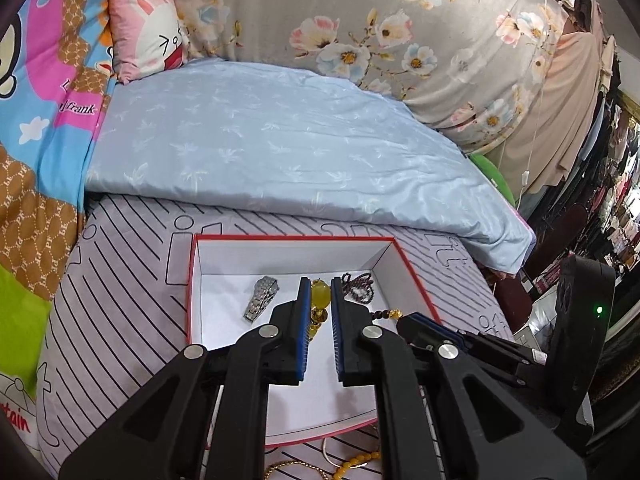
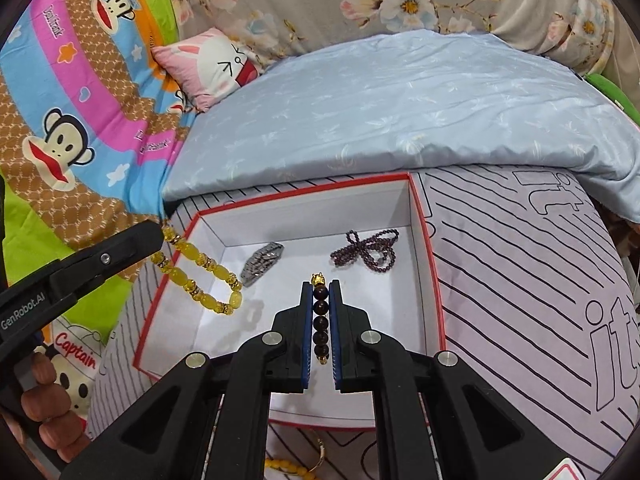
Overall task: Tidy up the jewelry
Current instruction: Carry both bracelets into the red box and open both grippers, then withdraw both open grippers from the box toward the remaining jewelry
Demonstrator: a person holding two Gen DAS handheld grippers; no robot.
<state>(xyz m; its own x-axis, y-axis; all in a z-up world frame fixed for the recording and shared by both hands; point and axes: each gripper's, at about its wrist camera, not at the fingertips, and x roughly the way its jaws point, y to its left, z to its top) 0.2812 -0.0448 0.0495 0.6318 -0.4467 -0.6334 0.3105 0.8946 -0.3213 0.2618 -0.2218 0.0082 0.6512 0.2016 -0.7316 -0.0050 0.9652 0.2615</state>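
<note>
Yellow bead bracelet (image 2: 200,280), dangling whole only in the right view, is pinched by the left gripper (image 1: 320,308); the right gripper (image 2: 321,312) clamps a dark bead bracelet (image 2: 321,320), long axis toward 12 o'clock, above the box (image 2: 428,248).

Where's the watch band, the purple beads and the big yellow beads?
Silver watch band (image 2: 262,266): right wrist view, middle of links.
Purple bead strand (image 2: 366,250): right wrist view, crossing of loops.
Yellow bead bracelet (image 2: 208,278): right wrist view, a hanging bead.

The red-edged white cardboard box (image 2: 428,248) looks matt and smooth. The translucent yellow bead bracelet (image 2: 200,280) shines glossy, the silver metal watch band (image 2: 262,266) gleams, and the dark round-bead bracelet (image 2: 320,322) looks polished. The pale blue quilt (image 1: 280,140) has a satin sheen.
</note>
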